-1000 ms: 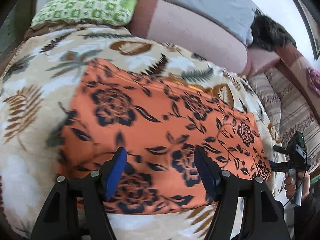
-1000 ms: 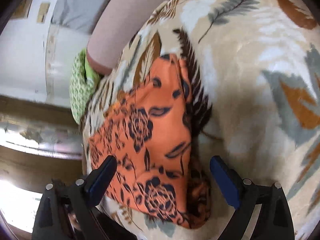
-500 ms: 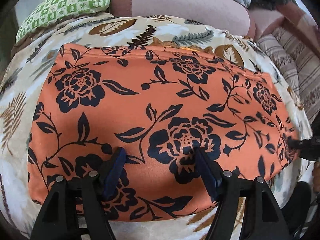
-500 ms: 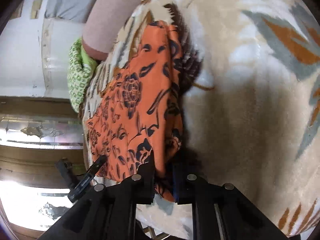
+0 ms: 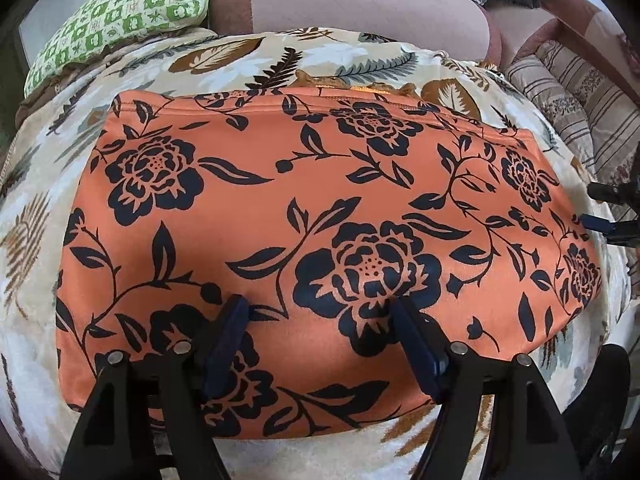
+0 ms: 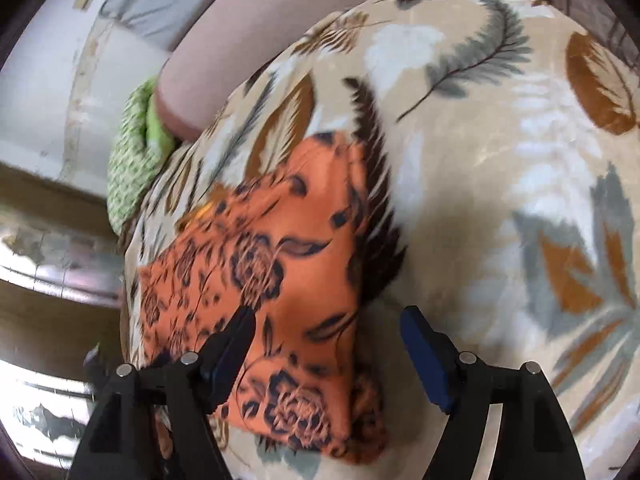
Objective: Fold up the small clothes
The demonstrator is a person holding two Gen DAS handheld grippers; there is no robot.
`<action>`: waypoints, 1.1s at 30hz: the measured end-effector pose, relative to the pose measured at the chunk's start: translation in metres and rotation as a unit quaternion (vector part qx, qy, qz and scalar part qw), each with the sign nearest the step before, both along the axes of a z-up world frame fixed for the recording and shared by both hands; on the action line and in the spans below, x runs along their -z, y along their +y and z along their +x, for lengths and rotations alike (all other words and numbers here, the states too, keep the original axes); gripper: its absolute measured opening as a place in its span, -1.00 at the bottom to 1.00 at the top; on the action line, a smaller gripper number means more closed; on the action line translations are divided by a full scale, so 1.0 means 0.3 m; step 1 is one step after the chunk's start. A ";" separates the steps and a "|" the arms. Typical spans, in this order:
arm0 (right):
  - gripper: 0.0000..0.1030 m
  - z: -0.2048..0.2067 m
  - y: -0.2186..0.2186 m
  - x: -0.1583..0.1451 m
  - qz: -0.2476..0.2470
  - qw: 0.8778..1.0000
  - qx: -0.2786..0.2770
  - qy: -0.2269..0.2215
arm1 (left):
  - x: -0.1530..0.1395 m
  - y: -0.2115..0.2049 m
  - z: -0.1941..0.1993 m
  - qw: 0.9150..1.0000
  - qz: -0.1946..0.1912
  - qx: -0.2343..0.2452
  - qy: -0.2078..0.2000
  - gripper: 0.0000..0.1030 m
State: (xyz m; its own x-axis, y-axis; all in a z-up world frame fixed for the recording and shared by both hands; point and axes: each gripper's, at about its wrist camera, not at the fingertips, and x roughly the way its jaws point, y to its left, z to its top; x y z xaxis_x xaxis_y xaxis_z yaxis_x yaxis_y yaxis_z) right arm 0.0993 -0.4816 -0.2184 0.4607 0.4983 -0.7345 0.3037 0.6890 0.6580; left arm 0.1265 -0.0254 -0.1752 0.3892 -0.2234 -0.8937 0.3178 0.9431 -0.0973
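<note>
An orange garment with dark navy flowers point(image 5: 312, 216) lies flat and folded on the leaf-patterned blanket point(image 5: 352, 52). My left gripper point(image 5: 320, 332) is open and hovers low over the garment's near edge, its blue pads point(image 5: 230, 332) spread apart. In the right wrist view the same garment point(image 6: 272, 264) lies left of centre, blurred. My right gripper point(image 6: 328, 332) is open above the garment's end, holding nothing. The right gripper's tips also show at the right edge of the left wrist view point(image 5: 612, 212).
A green checked pillow point(image 5: 120, 12) and a pink bolster point(image 5: 352, 0) lie at the far side of the bed. Striped cushions point(image 5: 576, 92) sit at the right. A pale wall and a wooden frame point(image 6: 48, 184) are left of the bed.
My right gripper, shut on the garment's end half a second ago, has opened and pulled back. My left gripper has moved closer over the garment and stayed open.
</note>
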 end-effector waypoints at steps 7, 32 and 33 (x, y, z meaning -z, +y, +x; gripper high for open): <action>0.51 0.185 -0.032 0.079 0.039 0.999 0.008 -0.010 | 0.008 -0.010 -0.011 1.000 0.003 0.008 -0.010 0.55; 0.49 0.105 0.262 -0.252 -0.184 0.978 -0.017 -0.096 | 0.005 -0.001 -0.009 1.000 -0.008 -0.010 -0.005 0.57; 0.49 0.125 0.289 -0.245 -0.180 0.978 -0.022 -0.098 | 0.005 0.000 -0.010 1.000 -0.008 -0.009 -0.005 0.57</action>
